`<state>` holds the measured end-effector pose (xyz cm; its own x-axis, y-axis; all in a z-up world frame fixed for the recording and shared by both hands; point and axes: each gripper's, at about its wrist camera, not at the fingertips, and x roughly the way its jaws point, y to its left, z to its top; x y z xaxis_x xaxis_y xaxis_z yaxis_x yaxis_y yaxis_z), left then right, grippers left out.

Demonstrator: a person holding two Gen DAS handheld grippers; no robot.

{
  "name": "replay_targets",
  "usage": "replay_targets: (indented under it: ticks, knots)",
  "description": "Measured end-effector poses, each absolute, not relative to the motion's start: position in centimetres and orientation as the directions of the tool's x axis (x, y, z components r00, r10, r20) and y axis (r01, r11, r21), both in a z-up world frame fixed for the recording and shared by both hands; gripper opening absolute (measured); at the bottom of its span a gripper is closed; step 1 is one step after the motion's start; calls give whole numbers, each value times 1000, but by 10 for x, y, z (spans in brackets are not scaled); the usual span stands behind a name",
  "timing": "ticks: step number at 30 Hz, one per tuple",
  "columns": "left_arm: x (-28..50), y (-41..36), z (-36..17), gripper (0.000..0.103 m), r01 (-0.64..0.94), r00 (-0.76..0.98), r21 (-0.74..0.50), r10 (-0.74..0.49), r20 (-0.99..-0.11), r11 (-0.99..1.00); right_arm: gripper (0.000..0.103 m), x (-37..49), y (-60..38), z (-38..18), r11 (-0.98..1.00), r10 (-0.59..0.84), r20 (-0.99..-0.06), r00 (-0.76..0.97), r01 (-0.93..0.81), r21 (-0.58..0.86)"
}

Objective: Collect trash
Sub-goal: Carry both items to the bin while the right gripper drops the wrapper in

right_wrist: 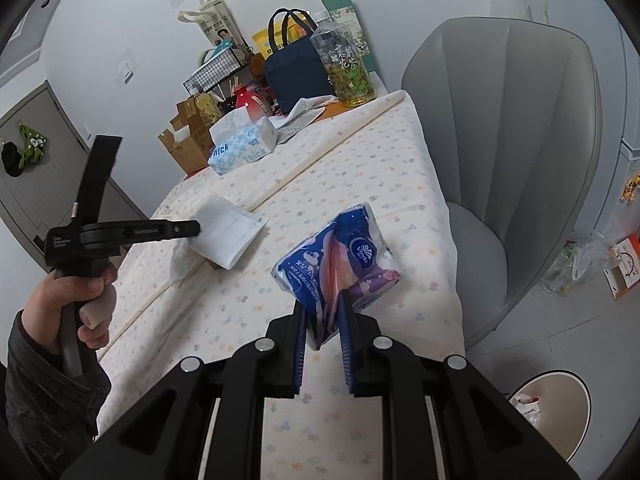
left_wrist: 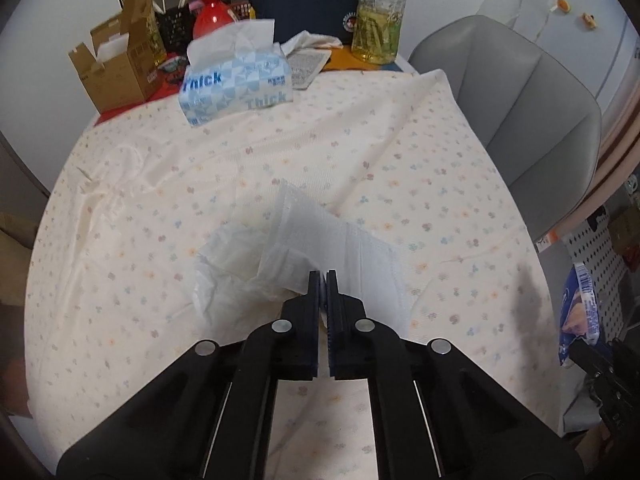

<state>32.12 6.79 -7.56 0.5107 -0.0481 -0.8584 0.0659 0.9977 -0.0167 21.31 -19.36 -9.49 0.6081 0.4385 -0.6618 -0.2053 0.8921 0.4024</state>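
You've got both pieces pinched already. Left gripper [left_wrist: 324, 276] is clamped on the white tissue [left_wrist: 332, 240], which hangs just above the tablecloth [left_wrist: 160, 184], w/ a second crumpled bit dangling off it. Right gripper [right_wrist: 323, 308] is squeezed on the blue wrapper [right_wrist: 340, 256], lifted near the table edge. The bin [right_wrist: 560, 408] sits on the floor to your right, below the chair [right_wrist: 504, 128]. Imo do the wrapper first, get right over the opening before you let go, b/c tissue floats & the loose bit may drop off.
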Motion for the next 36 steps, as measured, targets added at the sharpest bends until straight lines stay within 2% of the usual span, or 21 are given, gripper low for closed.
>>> replay_targets:
  ticks: [8, 17, 25, 36]
  knots:
    - [294, 58, -31, 3, 76, 610, -42, -80, -788, 996, 16, 200, -203, -80, 903, 412, -647, 642, -192, 384]
    - [258, 1, -11, 3, 182, 644, -143, -228, -731, 973, 16, 172, -246, -67, 933, 315, -650, 692, -100, 346]
    - [233, -60, -19, 3, 308, 611, -210, -362, -704, 928, 16, 140, -299, -63, 956, 177, -667, 724, 35, 291]
    - [218, -146, -54, 3, 430, 505, -275, -482, -716, 860, 16, 111, -361, -72, 956, 46, -699, 714, 172, 238]
